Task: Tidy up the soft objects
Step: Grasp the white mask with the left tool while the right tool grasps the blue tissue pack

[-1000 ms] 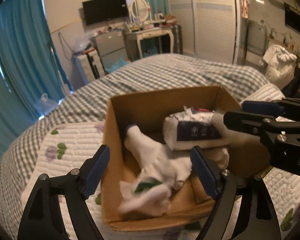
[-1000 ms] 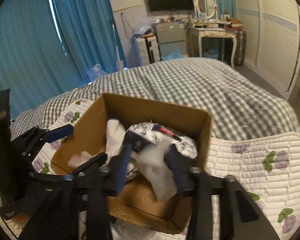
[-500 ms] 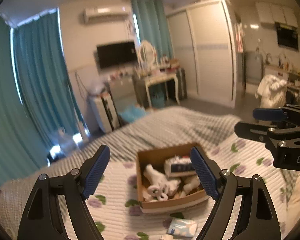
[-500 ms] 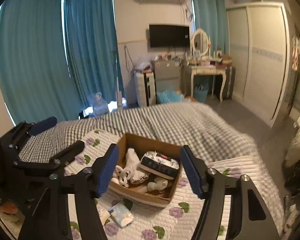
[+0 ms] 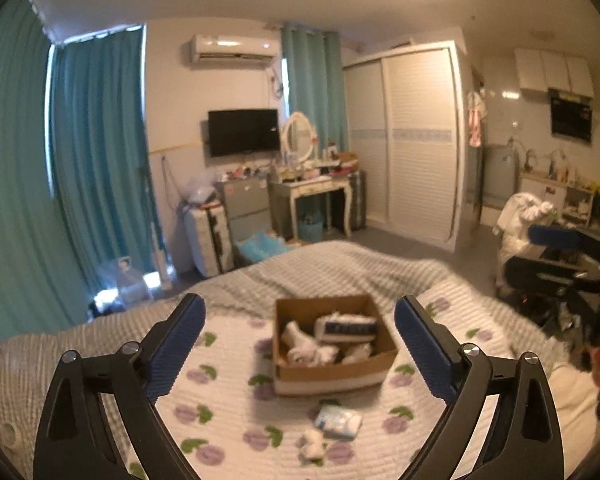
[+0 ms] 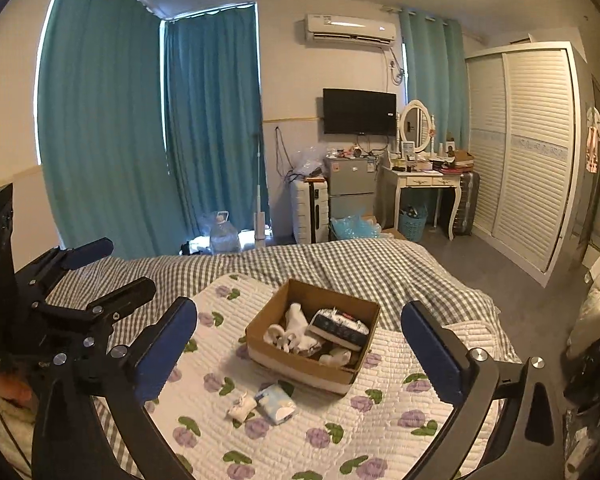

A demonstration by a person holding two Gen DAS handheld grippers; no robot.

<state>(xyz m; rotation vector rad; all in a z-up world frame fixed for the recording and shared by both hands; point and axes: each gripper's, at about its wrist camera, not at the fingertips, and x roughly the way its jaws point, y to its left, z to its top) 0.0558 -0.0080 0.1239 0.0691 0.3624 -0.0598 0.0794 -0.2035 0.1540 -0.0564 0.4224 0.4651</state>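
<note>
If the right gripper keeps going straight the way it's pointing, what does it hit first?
Probably the cardboard box of soft items on the bed, centred between the open right gripper fingers; nothing shows in between, though depth is uncertain.

Brown cardboard box (image 6: pixel 300 366), teal curtains (image 6: pixel 140 140), grey-checked bedspread (image 6: pixel 340 264), white purple-flowered quilt (image 6: pixel 340 432)

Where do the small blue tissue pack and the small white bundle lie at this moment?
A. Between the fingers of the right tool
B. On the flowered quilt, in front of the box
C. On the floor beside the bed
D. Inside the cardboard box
B: the tissue pack and the white bundle lie on the flowered quilt, outside the cardboard box, on its near side.
</note>
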